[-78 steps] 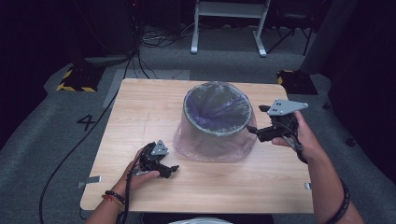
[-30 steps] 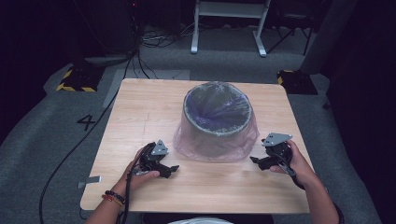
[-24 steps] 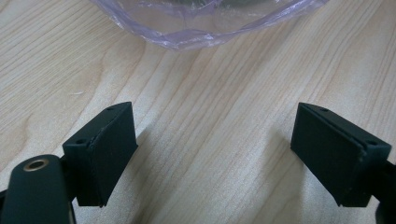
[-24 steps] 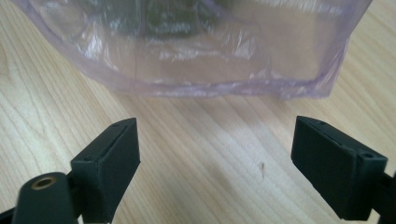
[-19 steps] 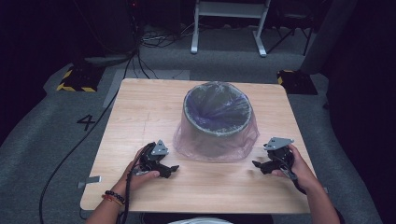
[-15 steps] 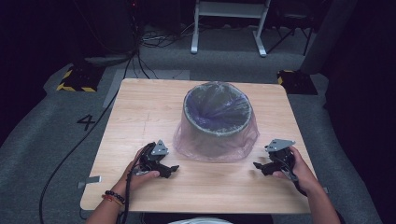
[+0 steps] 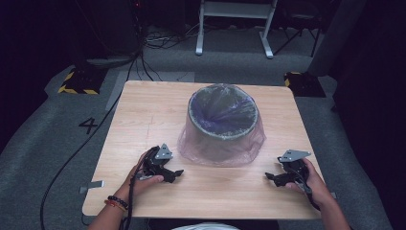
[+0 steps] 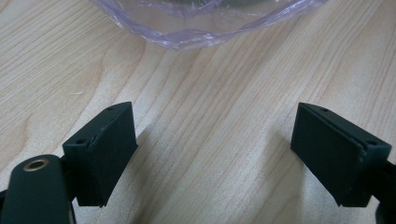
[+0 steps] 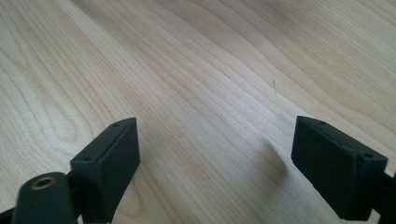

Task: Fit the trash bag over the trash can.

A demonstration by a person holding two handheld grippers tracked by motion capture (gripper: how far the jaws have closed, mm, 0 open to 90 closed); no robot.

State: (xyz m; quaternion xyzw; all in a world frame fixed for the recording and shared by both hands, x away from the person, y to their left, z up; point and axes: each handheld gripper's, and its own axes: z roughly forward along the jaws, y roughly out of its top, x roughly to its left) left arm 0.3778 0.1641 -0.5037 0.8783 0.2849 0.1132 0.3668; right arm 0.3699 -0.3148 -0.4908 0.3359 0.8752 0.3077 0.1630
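Note:
A round grey bin (image 7: 222,125) lined with a clear purplish plastic bag (image 7: 244,148) stands in the middle of the wooden table (image 7: 143,115). The bag drapes over the rim and down the outside to the tabletop; its hem (image 8: 205,28) lies just ahead of my left gripper. My left gripper (image 7: 173,173) rests open on the table at the bin's front left, nothing between its pads (image 8: 109,151). My right gripper (image 7: 272,178) rests open on the table at the bin's front right, its pads (image 9: 109,161) wide apart over bare wood.
The table's front edge (image 7: 201,213) runs just behind both hands. Grey carpet surrounds the table, with a taped number 4 (image 7: 89,125), black cables (image 7: 81,143) at the left, and a white frame's legs (image 7: 234,28) at the back.
My right gripper has come down from beside the bin's rim to the tabletop at the front right and settled there. The left gripper has stayed put.

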